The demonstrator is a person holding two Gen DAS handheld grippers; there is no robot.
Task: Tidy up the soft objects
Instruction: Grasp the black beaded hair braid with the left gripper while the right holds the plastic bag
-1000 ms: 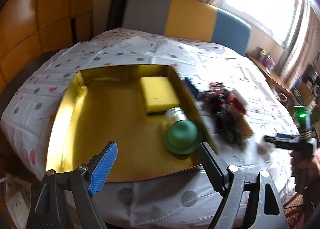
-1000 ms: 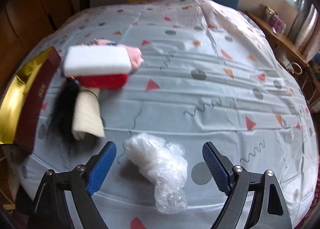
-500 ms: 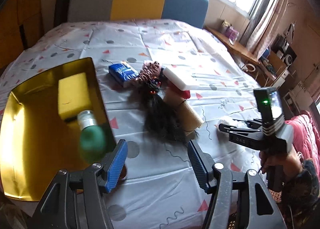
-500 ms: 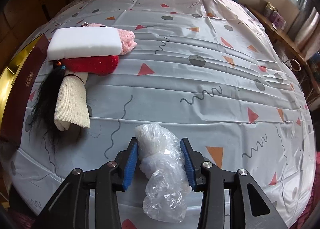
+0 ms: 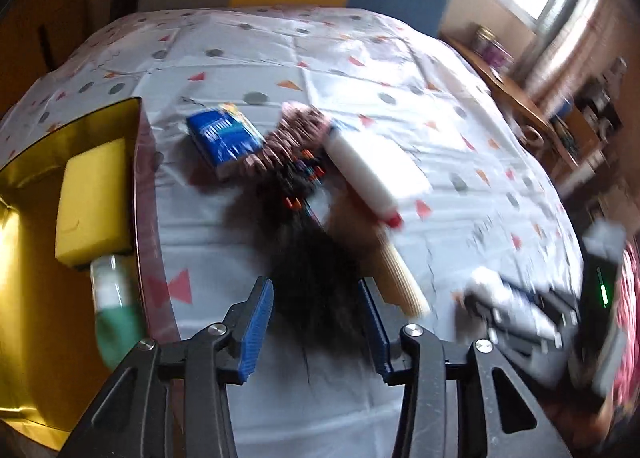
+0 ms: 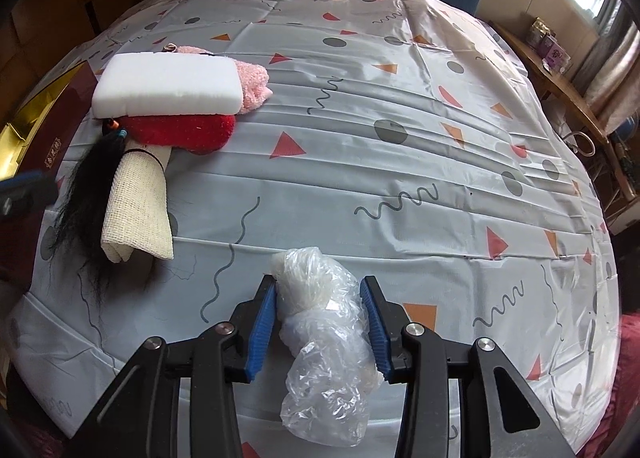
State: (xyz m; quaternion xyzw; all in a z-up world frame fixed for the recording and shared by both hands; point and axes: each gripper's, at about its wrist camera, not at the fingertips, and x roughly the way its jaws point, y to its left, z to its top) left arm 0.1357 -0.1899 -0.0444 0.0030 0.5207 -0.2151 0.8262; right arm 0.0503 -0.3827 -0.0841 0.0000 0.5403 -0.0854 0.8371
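A patterned cloth [image 6: 400, 138] covers the table. At its nine o'clock edge sits a gold tray [image 5: 36, 298] holding a yellow sponge [image 5: 94, 198] and a green-capped bottle [image 5: 114, 314]. In the right wrist view, the pile of soft things lies toward ten o'clock: a white foam block [image 6: 168, 86] on a red plush piece [image 6: 180, 130] and a pink cloth [image 6: 252, 86], with a cream mesh cloth [image 6: 136, 206] and a black hair bundle [image 6: 80, 194] below. The left tongs [image 5: 316, 330] stand half open and are closing, the hair bundle's loose end between the pads; contact is too blurred to tell. The right tongs [image 6: 322, 322] are closed about halfway, pressing a crumpled clear plastic bag [image 6: 324, 346] from both sides at six o'clock.
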